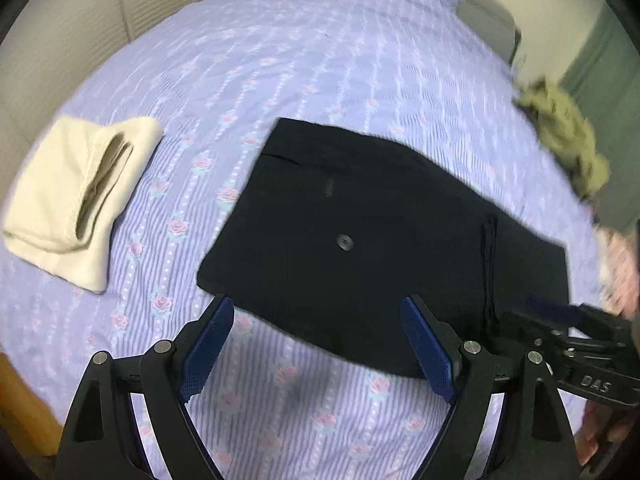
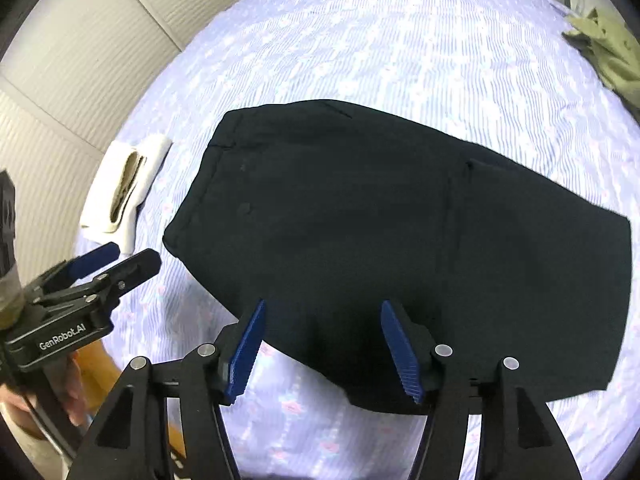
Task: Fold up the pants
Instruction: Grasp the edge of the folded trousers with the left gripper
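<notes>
Black pants, lying folded flat on the floral bedspread: left gripper and right gripper both hung open and empty above the near edge; judged between folds, next needing a fresh edge grasp.

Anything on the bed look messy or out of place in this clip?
Only the olive garment bunched in a heap at the bed's far right edge. The black pants and cream pants lie folded flat.
</notes>
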A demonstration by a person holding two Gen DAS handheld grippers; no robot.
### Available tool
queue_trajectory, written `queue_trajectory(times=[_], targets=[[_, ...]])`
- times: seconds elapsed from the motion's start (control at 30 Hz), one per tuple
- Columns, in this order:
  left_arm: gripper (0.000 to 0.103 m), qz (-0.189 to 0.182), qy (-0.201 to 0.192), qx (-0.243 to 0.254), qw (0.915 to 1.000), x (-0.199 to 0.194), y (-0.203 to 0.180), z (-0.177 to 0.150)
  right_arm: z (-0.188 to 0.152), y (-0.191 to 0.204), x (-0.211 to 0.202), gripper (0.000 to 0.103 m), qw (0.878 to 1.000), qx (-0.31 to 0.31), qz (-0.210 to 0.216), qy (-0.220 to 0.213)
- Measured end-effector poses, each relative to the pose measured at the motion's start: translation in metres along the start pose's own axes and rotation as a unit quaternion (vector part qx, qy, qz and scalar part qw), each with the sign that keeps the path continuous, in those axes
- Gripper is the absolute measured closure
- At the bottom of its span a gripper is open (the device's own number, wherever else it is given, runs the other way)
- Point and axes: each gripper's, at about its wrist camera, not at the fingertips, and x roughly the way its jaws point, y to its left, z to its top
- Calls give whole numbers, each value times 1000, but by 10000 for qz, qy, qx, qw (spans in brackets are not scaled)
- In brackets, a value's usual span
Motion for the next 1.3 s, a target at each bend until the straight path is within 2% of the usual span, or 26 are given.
queue_trajectory(times=[0.13, 0.23, 0.3, 0.4, 0.47, 0.57, 0.7, 0.77, 0.8, 0.83, 0.87, 0.93, 1.0, 1.03, 1.07, 1.1, 1.13, 1.23, 1.27, 1.3], targets=[[17, -310, 139, -608, 9976, 12, 44, -5, 18, 30, 22, 40, 9991, -245, -290, 174], [18, -486, 350, -1023, 9929, 31, 68, -11, 35, 39, 42, 40, 9979, -302, -459, 344], [18, -729, 453, -1335, 9873, 46, 80, -15, 41, 45, 54, 40, 9969, -289, -538, 505], [19, -1199, 555, -1930, 9723, 69, 98, -18, 45, 51, 66, 40, 9962, -183, -550, 656], [19, -1372, 533, -2353, 9607, 82, 110, -20, 50, 58, 76, 40, 9954, -122, -589, 742], [20, -1504, 549, -2694, 9496, 99, 122, -22, 57, 63, 85, 40, 9939, -42, -567, 940], [22, -1493, 760, -2730, 9473, 126, 127, -24, 69, 74, 92, 40, 9914, -325, -799, 983], [22, -1529, 775, -2851, 9430, 134, 132, -23, 72, 76, 93, 40, 9907, -363, -811, 1026], [22, -1608, 721, -2993, 9377, 136, 134, -22, 74, 76, 91, 40, 9913, -329, -754, 1026], [29, -1702, 686, -3083, 9334, 138, 135, -20, 75, 77, 90, 40, 9918, -292, -720, 1019], [49, -1899, 670, -3104, 9290, 138, 134, -16, 76, 76, 89, 40, 9923, -241, -685, 1007], [55, -1999, 673, -2905, 9334, 133, 130, -7, 75, 72, 85, 40, 9932, -100, -614, 982], [60, -2289, 404, -2514, 9396, 115, 123, 0, 75, 65, 79, 40, 9944, 66, -494, 935], [62, -2454, 317, -2459, 9372, 109, 123, 1, 75, 62, 77, 40, 9946, 111, -474, 914], [62, -2626, 245, -2471, 9324, 105, 124, 1, 75, 58, 74, 40, 9948, 162, -471, 885], [62, -2878, 137, -2561, 9227, 103, 127, 1, 75, 55, 72, 40, 9951, 189, -465, 855], [62, -2926, 120, -2662, 9184, 105, 130, 0, 74, 52, 70, 40, 9951, 206, -471, 842], [54, -2514, 533, -2869, 9228, 137, 131, 2, 76, 44, 70, 40, 9946, 258, -535, 847], [54, -2390, 704, -2929, 9231, 150, 132, 0, 76, 42, 70, 40, 9945, 272, -556, 844], [54, -2413, 794, -3055, 9177, 161, 132, -2, 76, 39, 69, 40, 9943, 295, -580, 840]])
